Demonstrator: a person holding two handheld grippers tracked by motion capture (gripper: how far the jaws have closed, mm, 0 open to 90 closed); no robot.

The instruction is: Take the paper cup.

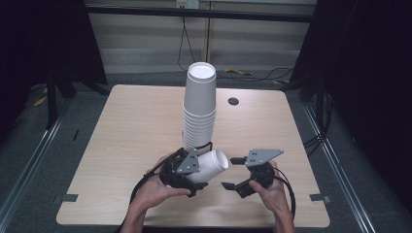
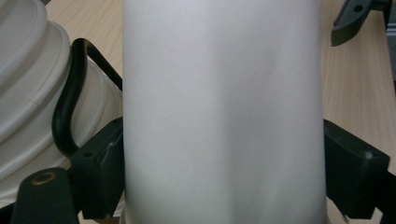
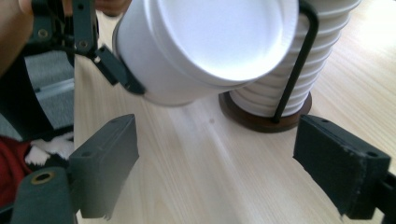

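Note:
A tall stack of upturned white cups (image 1: 199, 104) stands on a brown round base (image 3: 261, 119) with a black wire upright, at the table's middle. My left gripper (image 1: 204, 167) is shut on a single white cup (image 1: 214, 164) that lies sideways just in front of the stack. In the left gripper view that cup (image 2: 219, 93) runs up between both pads, with the stack (image 2: 28, 93) at its left. My right gripper (image 1: 228, 173) hovers just right of the cup, open with nothing between its jaws. In the right gripper view the cup's round end (image 3: 210, 42) faces me above the right gripper (image 3: 224, 163).
The wooden table (image 1: 126, 145) has a small dark cable hole (image 1: 233, 101) behind the stack on the right. Both hands work near the front edge. Cables lie on the floor beyond the far edge, and dark curtains hang at both sides.

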